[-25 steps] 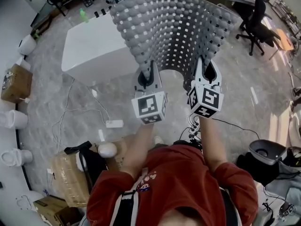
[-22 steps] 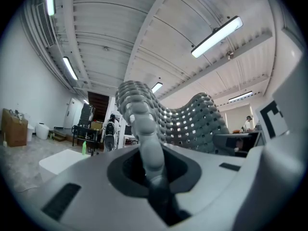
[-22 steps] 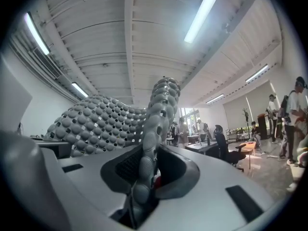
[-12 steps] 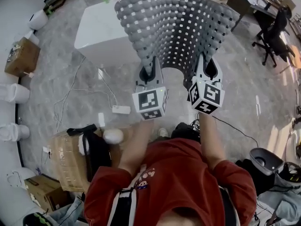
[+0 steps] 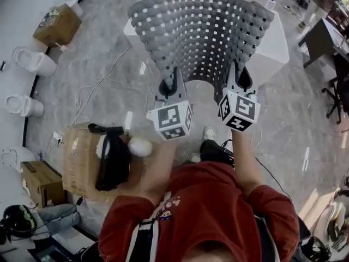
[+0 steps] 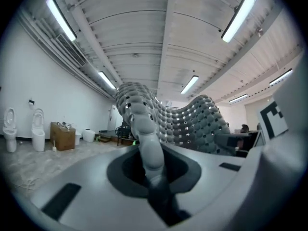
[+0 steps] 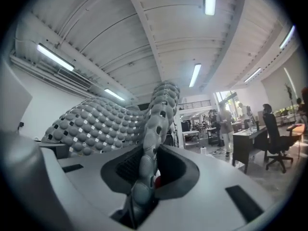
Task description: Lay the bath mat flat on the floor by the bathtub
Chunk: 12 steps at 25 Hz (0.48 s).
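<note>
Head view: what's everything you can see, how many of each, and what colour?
bath mat: one, grey with square holes, held up in the air
white block: one, white, on the floor behind the mat
toilets: two, white, left edge
cardboard boxes: three, brown, on the floor at the left
cables: a few, white, across the floor
desk: one, dark, top right
red top: one, red, on the person, bottom
left gripper: one, grey, shut on the mat's near edge
right gripper: one, grey, shut on the same edge
</note>
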{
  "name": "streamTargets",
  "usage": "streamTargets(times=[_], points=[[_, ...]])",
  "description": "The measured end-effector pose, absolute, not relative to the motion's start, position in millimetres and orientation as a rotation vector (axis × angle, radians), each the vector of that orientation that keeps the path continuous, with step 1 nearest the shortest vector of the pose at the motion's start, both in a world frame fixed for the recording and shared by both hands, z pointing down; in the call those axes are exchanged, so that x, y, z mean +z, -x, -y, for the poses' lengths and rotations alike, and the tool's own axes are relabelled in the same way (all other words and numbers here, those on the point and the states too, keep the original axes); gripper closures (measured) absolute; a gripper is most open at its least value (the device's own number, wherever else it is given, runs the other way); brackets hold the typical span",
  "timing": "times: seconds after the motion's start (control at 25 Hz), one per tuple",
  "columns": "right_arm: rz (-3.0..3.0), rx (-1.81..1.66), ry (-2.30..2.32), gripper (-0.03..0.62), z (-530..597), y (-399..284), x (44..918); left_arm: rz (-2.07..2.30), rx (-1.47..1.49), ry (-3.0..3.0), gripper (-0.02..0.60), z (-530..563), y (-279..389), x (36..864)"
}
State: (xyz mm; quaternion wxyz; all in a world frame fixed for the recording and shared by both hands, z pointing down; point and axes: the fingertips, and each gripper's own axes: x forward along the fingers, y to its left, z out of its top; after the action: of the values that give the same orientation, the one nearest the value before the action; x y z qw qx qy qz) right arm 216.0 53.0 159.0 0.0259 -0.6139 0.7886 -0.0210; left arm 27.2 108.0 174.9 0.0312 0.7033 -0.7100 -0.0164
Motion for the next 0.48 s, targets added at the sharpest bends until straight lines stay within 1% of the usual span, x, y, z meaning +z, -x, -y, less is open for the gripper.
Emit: streamTargets(times=[0.28,0.48], points=[[-2.580,-0.103,1.724,0.514,8.8,-156.1,176.4,2.336,-0.010,-1.984,0.529,-72.7,24.3,190.0],[-2.657,-0.131,1.624,0.514,53.8,-141.2,169.6,2.404,-0.009,-1.867,0.529,-44.7,34.1,183.8]])
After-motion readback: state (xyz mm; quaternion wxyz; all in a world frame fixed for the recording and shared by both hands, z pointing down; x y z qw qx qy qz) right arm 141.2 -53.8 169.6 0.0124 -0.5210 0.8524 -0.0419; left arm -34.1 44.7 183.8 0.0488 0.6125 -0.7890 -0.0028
